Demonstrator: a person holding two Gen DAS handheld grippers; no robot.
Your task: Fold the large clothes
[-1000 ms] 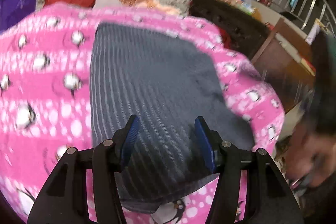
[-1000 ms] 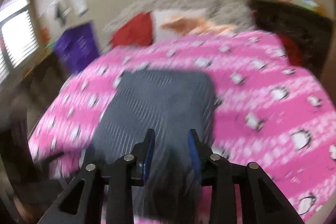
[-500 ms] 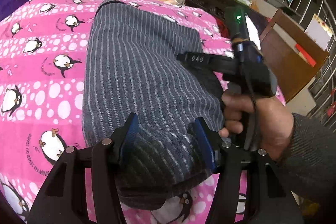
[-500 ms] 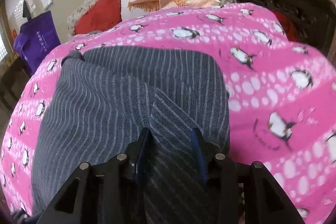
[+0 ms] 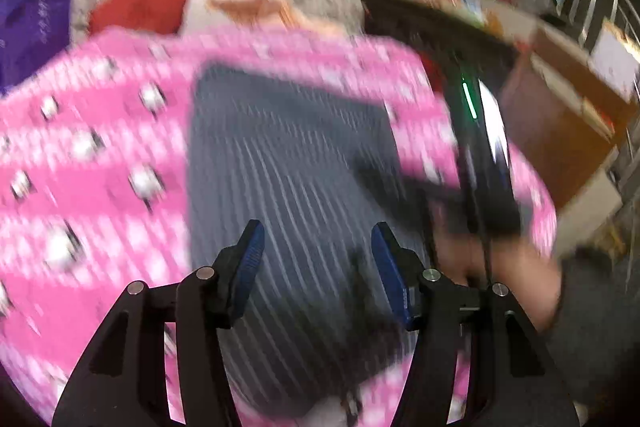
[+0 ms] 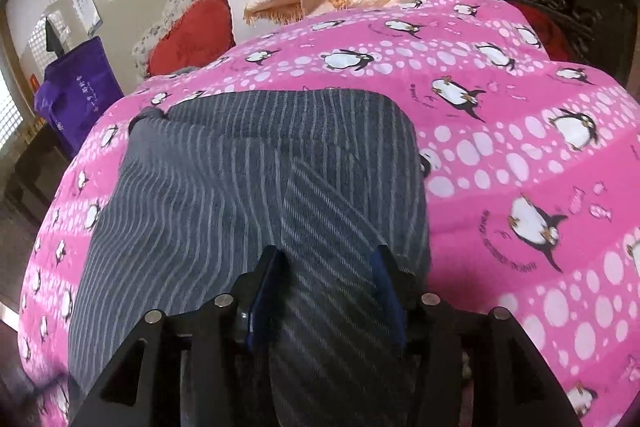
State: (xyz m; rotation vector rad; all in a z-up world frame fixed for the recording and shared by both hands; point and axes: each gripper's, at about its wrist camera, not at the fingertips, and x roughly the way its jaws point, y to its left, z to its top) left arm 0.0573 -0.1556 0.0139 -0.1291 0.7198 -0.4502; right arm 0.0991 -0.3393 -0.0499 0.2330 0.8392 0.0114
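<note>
Your right gripper (image 6: 328,259) sits low over the near end of the grey striped garment (image 6: 224,195), and its jaws have just been opening. A folded flap of the cloth (image 6: 320,227) still lies between the blue pads, which look to be letting it go rather than pinching it. Your left gripper (image 5: 316,251) hangs above the same garment (image 5: 288,163) with its jaws apart and nothing in them; that view is blurred, so finer detail is lost. Your right hand (image 5: 508,267) shows at its edge.

The garment lies spread on the pink penguin blanket (image 6: 520,155), already doubled into a rough rectangle. Beyond it are a red cushion (image 6: 192,35) and a purple bag (image 6: 80,95).

Treat the cloth as soft, limp and fairly thick: it will sag and drag, not hold shape. It looks light enough for one grip, but a corner alone may let layers slide apart. Take hold at the near folded edge, pinching all layers, one gripper near each corner.
</note>
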